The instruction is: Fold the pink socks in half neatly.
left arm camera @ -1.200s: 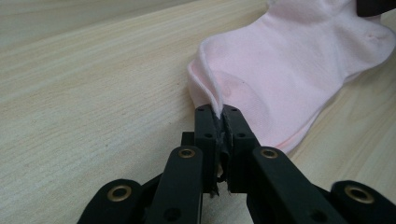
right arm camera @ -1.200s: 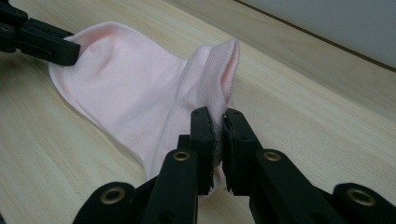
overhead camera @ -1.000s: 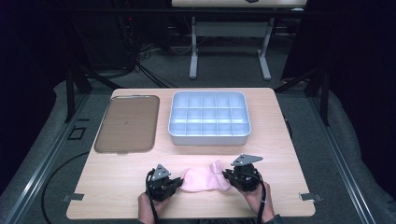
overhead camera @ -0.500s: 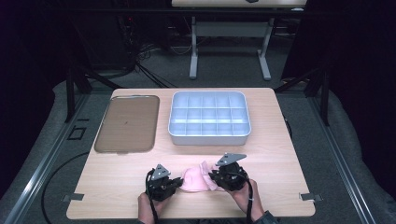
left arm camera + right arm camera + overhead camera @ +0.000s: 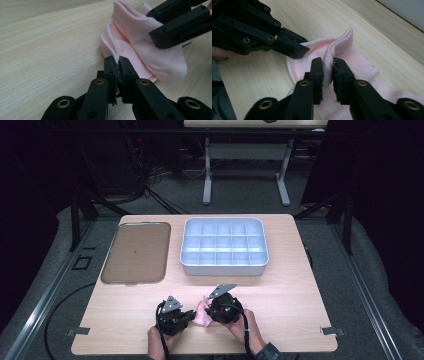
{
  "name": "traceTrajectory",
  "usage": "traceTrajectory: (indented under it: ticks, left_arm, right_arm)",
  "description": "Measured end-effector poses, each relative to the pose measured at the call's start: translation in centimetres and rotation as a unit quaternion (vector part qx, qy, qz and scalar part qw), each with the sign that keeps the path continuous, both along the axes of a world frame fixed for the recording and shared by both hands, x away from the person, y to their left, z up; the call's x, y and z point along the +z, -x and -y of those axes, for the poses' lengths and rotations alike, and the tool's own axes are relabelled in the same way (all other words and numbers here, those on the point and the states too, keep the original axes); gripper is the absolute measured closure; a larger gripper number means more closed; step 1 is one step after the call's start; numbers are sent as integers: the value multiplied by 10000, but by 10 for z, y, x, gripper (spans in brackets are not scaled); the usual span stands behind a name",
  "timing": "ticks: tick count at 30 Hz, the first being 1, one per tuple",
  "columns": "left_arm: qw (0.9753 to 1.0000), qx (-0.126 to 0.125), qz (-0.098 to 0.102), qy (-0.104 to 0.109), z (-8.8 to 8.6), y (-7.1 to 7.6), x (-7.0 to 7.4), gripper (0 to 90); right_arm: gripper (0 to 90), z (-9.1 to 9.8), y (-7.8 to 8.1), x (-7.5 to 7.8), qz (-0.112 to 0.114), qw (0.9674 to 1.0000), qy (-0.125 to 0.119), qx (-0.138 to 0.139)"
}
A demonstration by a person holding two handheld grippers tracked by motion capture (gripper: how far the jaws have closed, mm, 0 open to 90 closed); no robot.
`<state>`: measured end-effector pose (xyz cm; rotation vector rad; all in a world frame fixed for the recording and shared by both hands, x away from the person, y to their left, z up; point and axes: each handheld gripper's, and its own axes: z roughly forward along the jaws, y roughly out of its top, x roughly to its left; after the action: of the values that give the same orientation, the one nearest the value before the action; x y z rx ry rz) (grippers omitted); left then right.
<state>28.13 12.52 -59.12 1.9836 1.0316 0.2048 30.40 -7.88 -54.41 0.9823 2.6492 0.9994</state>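
A pink sock (image 5: 201, 318) lies bunched on the wooden table (image 5: 300, 295) near its front edge. My left gripper (image 5: 192, 314) points right and is shut on the sock's thin edge (image 5: 115, 53), pinched at the fingertips (image 5: 118, 60). My right gripper (image 5: 209, 312) faces it from the right, very close. In the right gripper view the ribbed cuff (image 5: 338, 46) stands upright between the jaws (image 5: 327, 62), which have just been opening; a thin gap shows beside one pad. The left gripper's tips (image 5: 299, 48) sit just beyond the fold.
A grey tray (image 5: 223, 266) divided into several compartments stands at the back centre. A flat brown tray (image 5: 136, 252) lies to its left. Two hands come in over the table's front edge (image 5: 125, 351), close to the sock.
My right gripper has moved left toward the left one, folding the sock over so that it bunches between them. Its jaws have parted slightly. The left gripper stayed put.
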Motion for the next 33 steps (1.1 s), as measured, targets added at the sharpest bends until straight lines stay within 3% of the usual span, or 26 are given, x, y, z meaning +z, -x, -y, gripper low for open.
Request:
traceTrajectory:
  ticks: [3, 4, 5, 8, 10, 16, 19, 23, 26, 30, 33]
  left_arm:
    - [10000, -11, 5, -12, 0, 0, 0, 857]
    - [10000, -11, 5, -12, 0, 0, 0, 857]
    - [10000, 5, 2, 4, 0, 0, 0, 857]
    - [10000, -8, 2, -1, 0, 0, 0, 858]
    - [10000, -7, 2, 0, 0, 0, 0, 857]
    - [10000, -18, -5, 9, -1, -1, 0, 858]
    - [10000, -14, -8, 12, -1, -1, 0, 858]
    - [10000, -4, 1, 5, 0, 0, 0, 857]
    - [10000, -4, 2, 5, 0, 0, 0, 857]
    - [10000, 5, 11, 1, 0, 0, 0, 857]
    - [10000, 6, 14, -5, 0, 0, 0, 856]
  right_arm:
    - [602, -2, 1, 1, 18, 10000, 13, 57]
    - [602, -2, 1, 1, 18, 10000, 13, 57]
    - [581, 2, 3, 3, 49, 9999, -111, 105]
    - [577, 10, 6, 9, 99, 9994, -316, 130]
    - [588, 15, 6, 11, 150, 9995, -265, 80]
    - [643, 24, 5, 9, 55, 9985, -537, 79]
    - [683, 19, 6, 8, 34, 9985, -506, 204]
    - [664, 13, 6, 6, 64, 9990, -359, 249]
    - [655, 22, 4, 7, 96, 9994, -320, 85]
    - [669, 48, 1, 9, 143, 9984, -407, -361]
    - [670, 64, -3, 7, 173, 9976, -267, -608]
